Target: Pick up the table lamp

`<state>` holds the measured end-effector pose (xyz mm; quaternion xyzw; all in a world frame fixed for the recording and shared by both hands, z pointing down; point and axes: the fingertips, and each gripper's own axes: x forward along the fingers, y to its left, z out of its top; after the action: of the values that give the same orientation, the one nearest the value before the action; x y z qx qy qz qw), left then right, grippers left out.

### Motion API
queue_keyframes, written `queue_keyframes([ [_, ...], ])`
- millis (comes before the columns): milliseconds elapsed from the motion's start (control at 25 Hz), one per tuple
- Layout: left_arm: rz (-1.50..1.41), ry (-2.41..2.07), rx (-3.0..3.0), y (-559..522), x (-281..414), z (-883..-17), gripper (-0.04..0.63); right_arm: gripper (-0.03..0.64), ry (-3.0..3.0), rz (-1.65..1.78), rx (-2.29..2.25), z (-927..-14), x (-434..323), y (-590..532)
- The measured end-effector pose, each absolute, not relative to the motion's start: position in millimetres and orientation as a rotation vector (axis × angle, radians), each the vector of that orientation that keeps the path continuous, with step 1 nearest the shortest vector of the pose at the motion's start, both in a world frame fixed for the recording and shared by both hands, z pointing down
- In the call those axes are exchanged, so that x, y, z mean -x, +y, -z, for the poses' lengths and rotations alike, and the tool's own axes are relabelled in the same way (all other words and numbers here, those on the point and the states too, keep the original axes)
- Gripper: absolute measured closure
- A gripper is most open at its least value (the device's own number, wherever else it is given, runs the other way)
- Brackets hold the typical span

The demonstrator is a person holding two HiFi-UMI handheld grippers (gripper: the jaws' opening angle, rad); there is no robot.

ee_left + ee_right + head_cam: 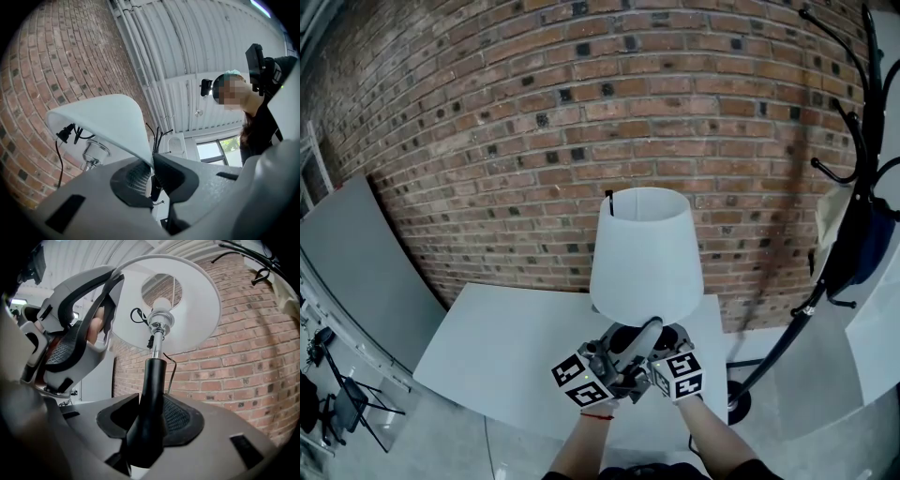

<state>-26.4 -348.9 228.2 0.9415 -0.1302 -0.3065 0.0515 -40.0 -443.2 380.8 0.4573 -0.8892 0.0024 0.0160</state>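
Brick wall [581, 112] backs a white table [487, 356] across the head view. The right gripper [149, 416] is clamped on the black stem [152, 380] of the table lamp [645, 253], with a pad pressing each side of the stem low down and the stem standing roughly upright between them. The left gripper [152, 176] is pinched onto the lower rim of the white shade [108, 117], whose edge runs down between its pads. Both grippers sit close together under the shade, above the table's near right part, and they hide the lamp's foot. Above the stem are a chrome socket [159, 324] and a bulb [161, 304], and a black cord with a plug [65, 133] hangs inside the shade. A dark coat stand [853, 187] is at the right and a grey panel [356, 272] leans at the left.
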Motion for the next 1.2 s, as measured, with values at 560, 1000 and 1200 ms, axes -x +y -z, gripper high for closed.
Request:
queue_keyframes([
  [560,0.989,-0.363,-2.922,-340.7,22.7,-189.5,0.569,0.457,-2.802,0.104,-1.451,-337.0,34.4,-444.9],
  [1000,1.037,-0.363,-2.942,-338.9,22.1,-165.8,0.568,0.459,-2.84,0.172,-1.458,-309.3,31.6,-445.3],
  [1200,1.054,-0.366,-2.952,-337.5,22.6,-157.5,0.569,0.459,-2.854,0.201,-1.455,-299.5,32.2,-445.4],
])
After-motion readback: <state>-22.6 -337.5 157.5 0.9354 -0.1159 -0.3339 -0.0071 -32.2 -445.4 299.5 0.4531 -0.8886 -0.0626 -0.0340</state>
